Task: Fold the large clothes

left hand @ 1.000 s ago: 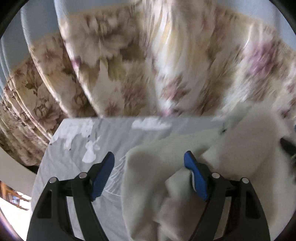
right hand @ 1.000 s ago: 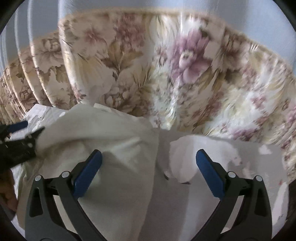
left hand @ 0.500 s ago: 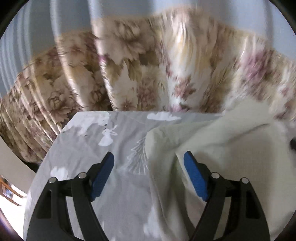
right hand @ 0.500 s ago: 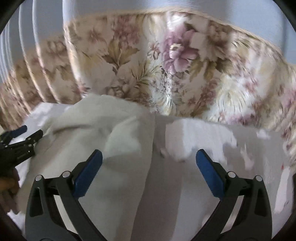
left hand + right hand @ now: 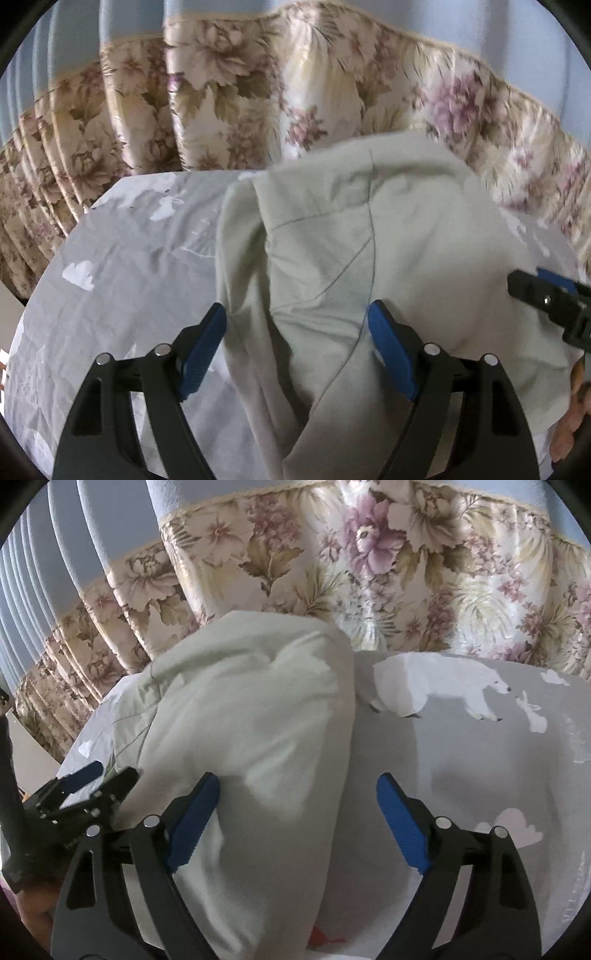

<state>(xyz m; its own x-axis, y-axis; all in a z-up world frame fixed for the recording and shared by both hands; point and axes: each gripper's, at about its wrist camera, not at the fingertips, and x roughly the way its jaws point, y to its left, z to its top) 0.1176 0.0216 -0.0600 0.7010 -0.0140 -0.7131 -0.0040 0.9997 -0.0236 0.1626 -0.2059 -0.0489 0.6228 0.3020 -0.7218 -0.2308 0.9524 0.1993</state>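
A large pale cream garment (image 5: 369,251) lies bunched on a bed with a grey animal-print sheet (image 5: 129,258). My left gripper (image 5: 295,325) is open, its blue pads spread over the garment's left folds. My right gripper (image 5: 295,797) is open over the garment's right edge (image 5: 258,716), where cloth meets the sheet (image 5: 461,757). The right gripper's tip shows at the right of the left wrist view (image 5: 546,295); the left gripper shows at the left of the right wrist view (image 5: 81,790). Neither holds cloth.
Floral curtains (image 5: 258,92) hang close behind the bed's far edge, also in the right wrist view (image 5: 369,554). A polar bear print (image 5: 436,686) marks the sheet on the right. Something red (image 5: 325,938) peeks out beneath the garment.
Both grippers have drawn back and tilted down. The garment has settled lower and flatter on the bed, spreading wider across the sheet.
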